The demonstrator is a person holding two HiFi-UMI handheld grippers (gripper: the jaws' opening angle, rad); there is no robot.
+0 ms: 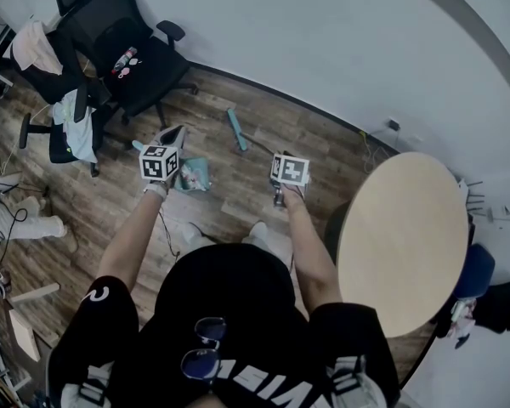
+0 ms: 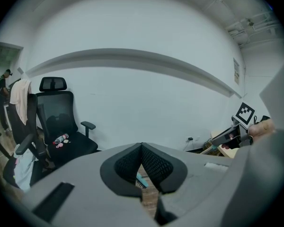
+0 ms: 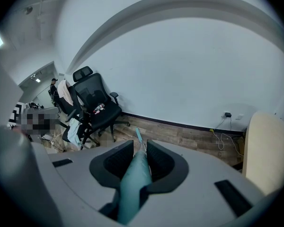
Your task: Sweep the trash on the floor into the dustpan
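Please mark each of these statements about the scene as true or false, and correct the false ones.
1. The right gripper is shut on the long teal broom handle. True.
2. The left gripper has its jaws wide apart. False: its jaws meet at the tips.
3. The round beige table top is on the person's left. False: it is on the person's right.
4. A small plastic bottle lies on the seat of the black office chair. True.
5. The teal broom head rests on the table. False: it is on the brown wooden floor.
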